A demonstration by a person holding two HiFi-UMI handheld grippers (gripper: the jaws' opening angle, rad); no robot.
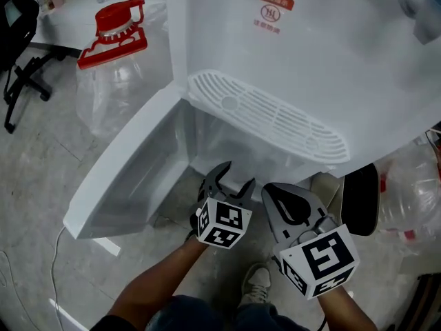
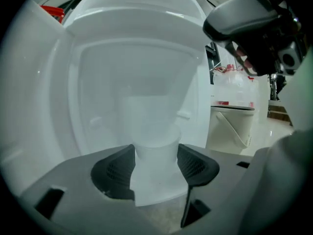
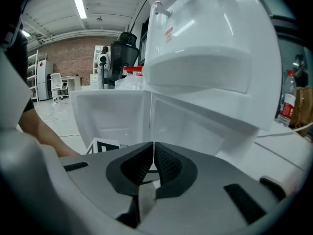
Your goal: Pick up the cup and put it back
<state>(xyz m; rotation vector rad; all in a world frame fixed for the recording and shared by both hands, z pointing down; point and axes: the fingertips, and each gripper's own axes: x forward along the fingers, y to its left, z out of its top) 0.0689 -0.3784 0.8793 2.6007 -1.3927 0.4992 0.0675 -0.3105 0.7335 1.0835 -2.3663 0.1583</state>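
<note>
A white paper cup (image 2: pixel 155 173) stands between the pads of my left gripper (image 2: pixel 156 163), and both pads touch its sides. It is held in front of the open lower cabinet (image 2: pixel 132 97) of a white water dispenser (image 1: pixel 310 54). In the head view the left gripper (image 1: pixel 233 176) points into that cabinet, and the cup itself is hard to make out there. Just to its right, my right gripper (image 1: pixel 278 193) is shut with nothing between its pads, as the right gripper view (image 3: pixel 153 156) also shows.
The cabinet door (image 1: pixel 127 174) hangs open to the left. Above the cabinet is the drip tray grille (image 1: pixel 269 116). A big clear water bottle with a red cap (image 1: pixel 114 29) stands on the floor at the left. A white bin (image 2: pixel 234 126) and plastic bags (image 1: pixel 413 192) are at the right. The person's shoe (image 1: pixel 256 281) is below.
</note>
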